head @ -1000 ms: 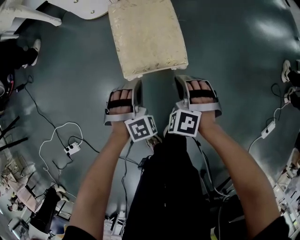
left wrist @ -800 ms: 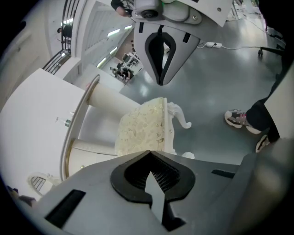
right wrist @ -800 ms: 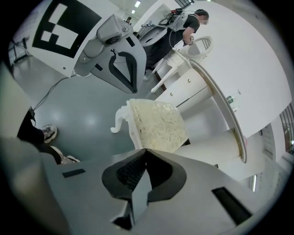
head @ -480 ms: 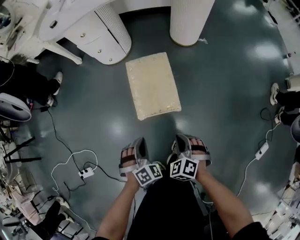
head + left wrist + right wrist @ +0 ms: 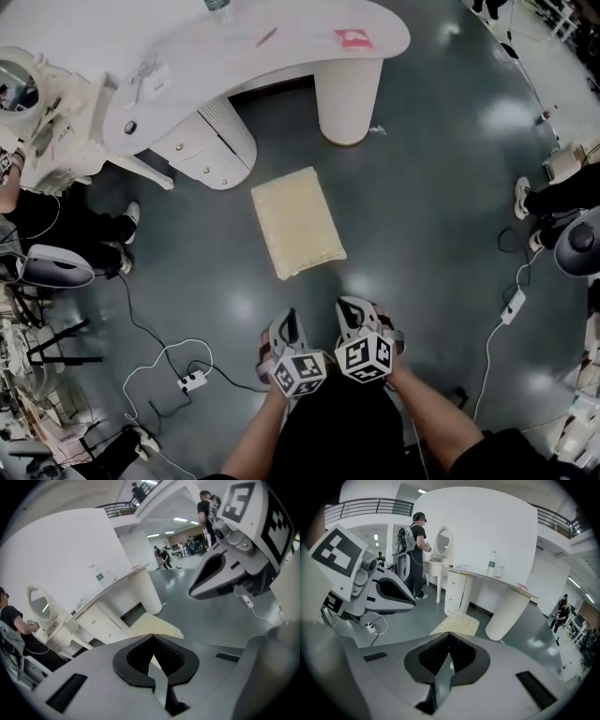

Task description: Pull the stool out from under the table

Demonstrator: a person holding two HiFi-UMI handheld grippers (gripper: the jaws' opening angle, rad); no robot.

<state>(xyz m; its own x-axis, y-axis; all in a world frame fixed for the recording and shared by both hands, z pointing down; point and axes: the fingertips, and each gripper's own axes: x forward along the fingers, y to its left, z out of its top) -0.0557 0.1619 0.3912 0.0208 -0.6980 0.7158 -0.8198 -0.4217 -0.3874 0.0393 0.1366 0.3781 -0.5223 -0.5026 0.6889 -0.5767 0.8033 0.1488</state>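
While the cushioned stool stands mid-frame, clear of the white table at upper left, it looks light, soft-topped but stiff-framed, best gripped at its near edge, and the left hand-held gripper and right hand-held gripper are both closed, empty.

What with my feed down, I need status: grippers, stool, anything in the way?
Left gripper and right gripper shut, empty, side by side. Stool clear of table, on open floor. Nothing between; power strip off to left.
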